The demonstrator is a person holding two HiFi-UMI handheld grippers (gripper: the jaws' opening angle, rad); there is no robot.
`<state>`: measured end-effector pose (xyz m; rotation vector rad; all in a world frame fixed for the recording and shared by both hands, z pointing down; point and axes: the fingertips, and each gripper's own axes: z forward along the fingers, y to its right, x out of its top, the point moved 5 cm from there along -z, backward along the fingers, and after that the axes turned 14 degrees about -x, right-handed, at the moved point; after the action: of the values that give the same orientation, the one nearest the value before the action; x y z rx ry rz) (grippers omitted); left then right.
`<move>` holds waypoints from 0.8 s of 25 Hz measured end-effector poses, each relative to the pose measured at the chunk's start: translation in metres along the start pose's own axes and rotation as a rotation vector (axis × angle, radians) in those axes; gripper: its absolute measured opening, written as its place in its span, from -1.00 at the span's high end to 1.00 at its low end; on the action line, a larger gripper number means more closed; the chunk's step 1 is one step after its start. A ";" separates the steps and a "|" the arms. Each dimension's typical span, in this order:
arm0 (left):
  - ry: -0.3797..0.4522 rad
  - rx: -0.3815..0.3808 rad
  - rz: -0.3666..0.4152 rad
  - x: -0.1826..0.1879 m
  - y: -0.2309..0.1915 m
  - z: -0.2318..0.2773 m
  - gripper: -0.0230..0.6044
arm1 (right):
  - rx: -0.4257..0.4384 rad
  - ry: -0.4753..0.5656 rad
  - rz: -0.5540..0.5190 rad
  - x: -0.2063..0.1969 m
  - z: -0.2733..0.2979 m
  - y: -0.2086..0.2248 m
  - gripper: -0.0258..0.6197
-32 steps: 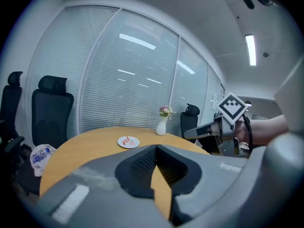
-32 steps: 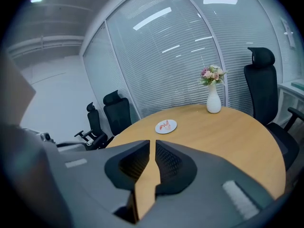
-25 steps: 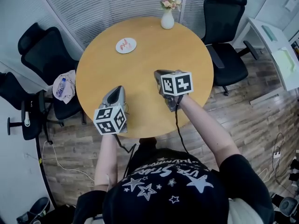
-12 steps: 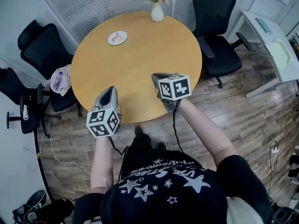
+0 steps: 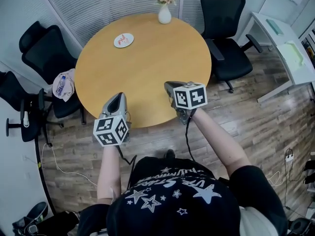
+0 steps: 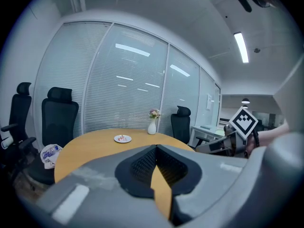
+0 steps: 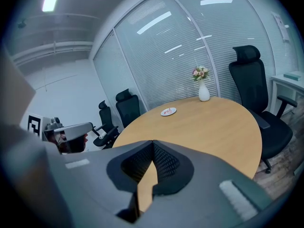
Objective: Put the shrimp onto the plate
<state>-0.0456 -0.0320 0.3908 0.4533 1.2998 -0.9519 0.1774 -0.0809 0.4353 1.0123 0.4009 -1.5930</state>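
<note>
Two grippers, both mine, and both with the jaws closed tip to tip and nothing between them. The left gripper point(image 5: 118, 96) sits over the near rim of the round wooden table point(image 5: 147, 68), with its marker cube hanging out past the edge above the floor. The right gripper point(image 5: 169, 85) is at the near right rim, same deal, well apart from the left one. Both point across the table.

One plate point(image 5: 123, 40), small and white, is way over on the far left side of the top, close to that edge and well away from both grippers. The shrimp point(image 5: 124, 40) is already lying on it, just pink bits at this range, too small to count. Between my jaws and the plate there's only bare wood, so lots of open room.

One white vase point(image 5: 164, 14) with pinkish flowers stands upright at the far rim, right of the plate and apart from it.

Three black office chairs around the table: two on the left point(image 5: 39, 45) point(image 5: 15, 104), one at the far right point(image 5: 224, 14). The nearer-in left one has a light bundle with a bottle point(image 5: 62, 85) on its seat. One white desk point(image 5: 283, 38) runs off the right side, with wood floor between it and the table.
</note>
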 end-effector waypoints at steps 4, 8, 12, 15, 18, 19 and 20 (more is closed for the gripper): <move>-0.011 -0.024 -0.013 -0.007 -0.006 -0.011 0.92 | -0.011 0.016 0.007 -0.002 -0.004 -0.013 0.92; -0.021 -0.041 -0.017 -0.006 -0.016 -0.025 0.92 | -0.027 0.022 0.026 -0.003 -0.009 -0.030 0.92; -0.018 -0.070 -0.001 -0.001 -0.021 -0.039 0.92 | -0.039 0.033 0.045 -0.005 -0.015 -0.045 0.92; -0.021 -0.084 -0.001 -0.003 -0.024 -0.051 0.92 | -0.054 0.036 0.052 -0.010 -0.020 -0.056 0.92; -0.022 -0.092 -0.009 -0.007 -0.030 -0.063 0.92 | -0.070 0.037 0.049 -0.016 -0.022 -0.068 0.92; -0.022 -0.094 -0.013 -0.009 -0.033 -0.068 0.92 | -0.072 0.036 0.046 -0.019 -0.024 -0.074 0.92; -0.023 -0.097 -0.019 -0.012 -0.035 -0.073 0.92 | -0.073 0.036 0.043 -0.022 -0.025 -0.079 0.92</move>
<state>-0.1171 0.0080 0.3913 0.3551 1.3253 -0.9029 0.1137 -0.0255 0.4180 0.9893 0.4557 -1.5131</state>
